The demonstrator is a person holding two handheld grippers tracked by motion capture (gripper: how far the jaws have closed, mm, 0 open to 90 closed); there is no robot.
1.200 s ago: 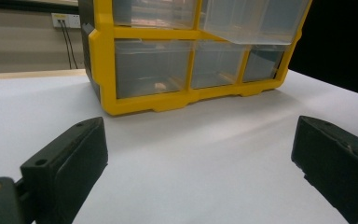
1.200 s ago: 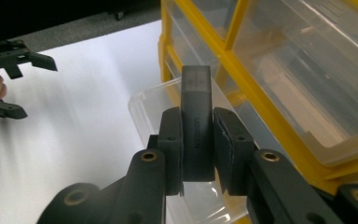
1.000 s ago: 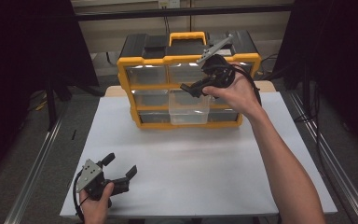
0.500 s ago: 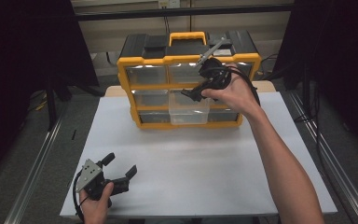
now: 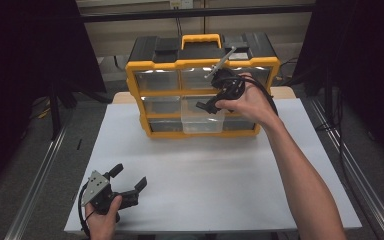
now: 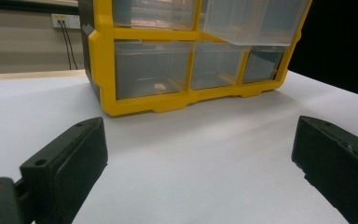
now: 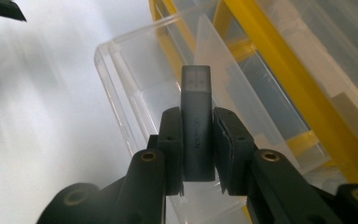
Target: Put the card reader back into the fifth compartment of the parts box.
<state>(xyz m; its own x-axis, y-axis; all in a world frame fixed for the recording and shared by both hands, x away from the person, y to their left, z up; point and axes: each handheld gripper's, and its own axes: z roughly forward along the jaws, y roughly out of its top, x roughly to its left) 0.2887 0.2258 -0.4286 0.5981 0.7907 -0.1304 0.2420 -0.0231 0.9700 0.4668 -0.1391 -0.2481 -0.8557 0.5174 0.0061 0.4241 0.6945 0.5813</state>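
A: What is the right gripper (image 7: 196,154) carrying?

B: A small dark grey rectangular block (image 7: 197,126), clenched between the 2 pads. Its long axis runs along the jaws, so it points away from the hand, out over the pulled-out clear plastic drawer (image 7: 135,88). In the high view the right gripper (image 5: 211,102) sits at that open drawer (image 5: 203,119) in the middle row of the yellow and black plastic organiser cabinet (image 5: 152,67).

A: Is the block inside the drawer?

B: It hangs above the drawer's opening; whether it touches the drawer I can't tell.

A: What stands around it?

B: A clear divider wall rises inside the drawer just behind the block, and the cabinet's yellow frame runs close on the far side. The white table (image 5: 220,180) lies bare in front.

A: And the left gripper (image 5: 127,184)?

B: Released, jaws wide apart and low over the table near its front edge, well apart from the cabinet (image 6: 102,70).

A: Anything unclear?

B: There is faint lettering on the block's side, too small to read. The block's lower end is hidden between the pads.
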